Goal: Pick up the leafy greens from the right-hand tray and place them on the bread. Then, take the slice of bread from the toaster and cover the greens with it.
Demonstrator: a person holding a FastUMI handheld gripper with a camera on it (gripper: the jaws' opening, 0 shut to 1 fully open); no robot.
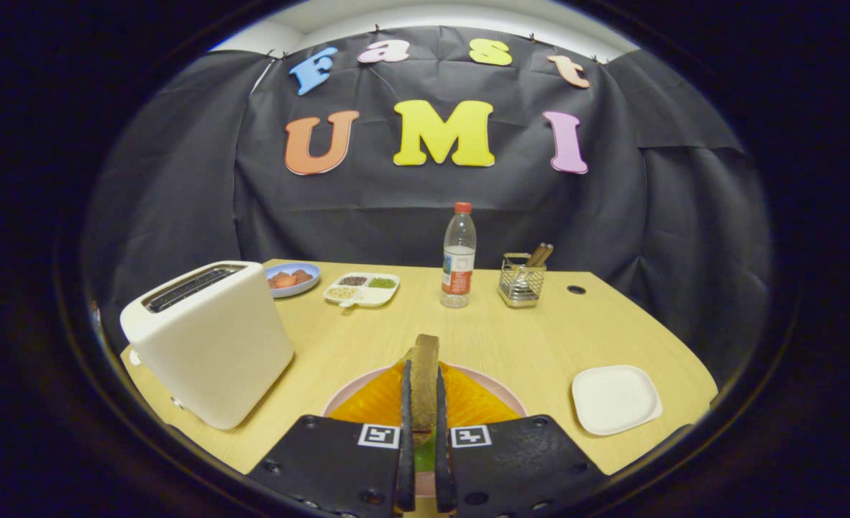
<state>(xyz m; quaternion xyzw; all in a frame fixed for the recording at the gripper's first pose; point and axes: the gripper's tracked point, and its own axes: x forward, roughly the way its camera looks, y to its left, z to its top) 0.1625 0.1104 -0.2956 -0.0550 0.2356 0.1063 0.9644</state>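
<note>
i see the wooden table (pixel 526 338) spread out ahead of me under the gripper. the white toaster (pixel 209 338) is the biggest thing on it, standing off to the left of the fingers, tilted in my view, its top slots dark and nothing sticking out of them. just ahead of the fingers and partly under them sits the pink plate (pixel 357 388), with something orange and ridged (pixel 468 403) lying across it; i cannot tell what that is. a bit of green (pixel 425 455) shows low between the fingers, on the plate. my gripper (pixel 423 381) is clenched on the slice of bread (pixel 425 374): both fingers press its flat sides and it stands on edge between them, over the plate. to the right of the plate, well apart, lies the small white square tray (pixel 615 399), bare on top. farther back, beyond the fingers, a water bottle (pixel 459 255) with a red cap stands upright, with a wire utensil holder (pixel 521 280) just beside it on the right. left of the bottle is a white divided dish (pixel 362 289) with grains in its compartments, and beside that a blue dish (pixel 292 278) with reddish pieces, near the toaster's far corner.
</note>
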